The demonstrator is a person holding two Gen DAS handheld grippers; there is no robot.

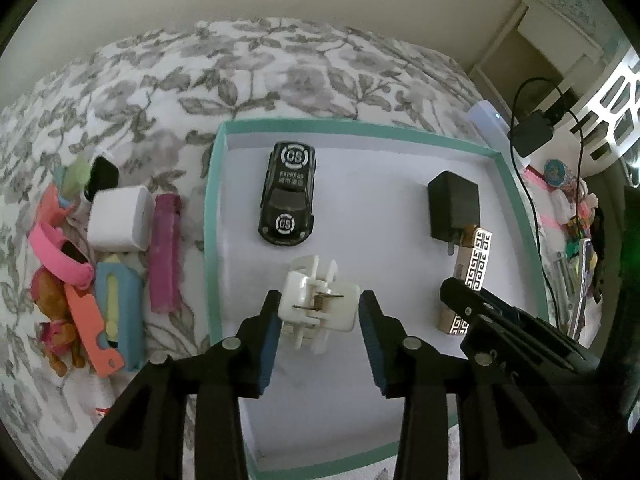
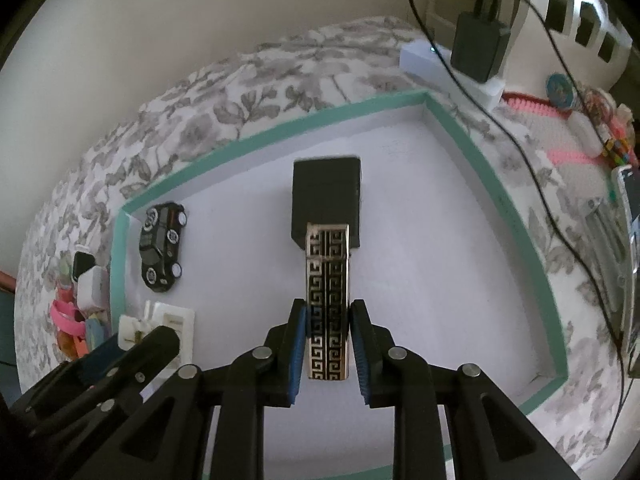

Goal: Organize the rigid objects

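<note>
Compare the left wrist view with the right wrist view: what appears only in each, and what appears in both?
Only the left wrist view shows the purple bar and the blue case beside the tray. Only the right wrist view shows the tray's right corner. Both show the toy car, black charger, white clip, patterned lighter and teal-rimmed tray.

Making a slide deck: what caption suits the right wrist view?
Right hand-held gripper clamps a gold-patterned lighter above the teal-rimmed tray, near a black charger and toy car.
</note>
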